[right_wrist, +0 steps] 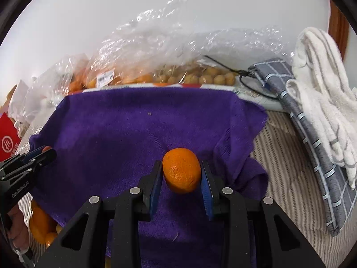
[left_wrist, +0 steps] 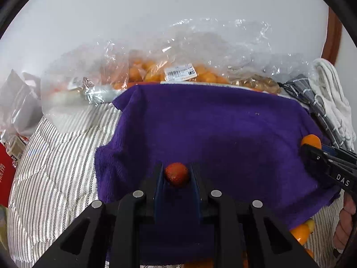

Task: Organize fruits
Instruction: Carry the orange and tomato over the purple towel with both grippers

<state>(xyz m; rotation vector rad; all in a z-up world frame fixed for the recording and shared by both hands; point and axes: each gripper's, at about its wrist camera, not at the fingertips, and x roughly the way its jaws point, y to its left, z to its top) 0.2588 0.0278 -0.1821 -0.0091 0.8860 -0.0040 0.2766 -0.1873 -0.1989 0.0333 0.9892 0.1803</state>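
Observation:
My left gripper [left_wrist: 176, 174] is shut on a small dark red-orange fruit [left_wrist: 176, 174] and holds it over a purple towel [left_wrist: 212, 129]. My right gripper [right_wrist: 181, 172] is shut on an orange mandarin [right_wrist: 181, 169] over the same purple towel [right_wrist: 133, 129]. The right gripper also shows at the right edge of the left wrist view [left_wrist: 312, 149], with the mandarin [left_wrist: 310, 141] at its tips. The left gripper shows at the left edge of the right wrist view [right_wrist: 48, 153].
Clear plastic bags of orange fruit [left_wrist: 178, 73] and brown round fruit [right_wrist: 200, 76] lie behind the towel. A grey checked cloth [right_wrist: 312, 138] and a white towel [right_wrist: 323, 93] lie right. Loose oranges [right_wrist: 41, 225] lie at the towel's near edge. A red packet [right_wrist: 7, 140] is left.

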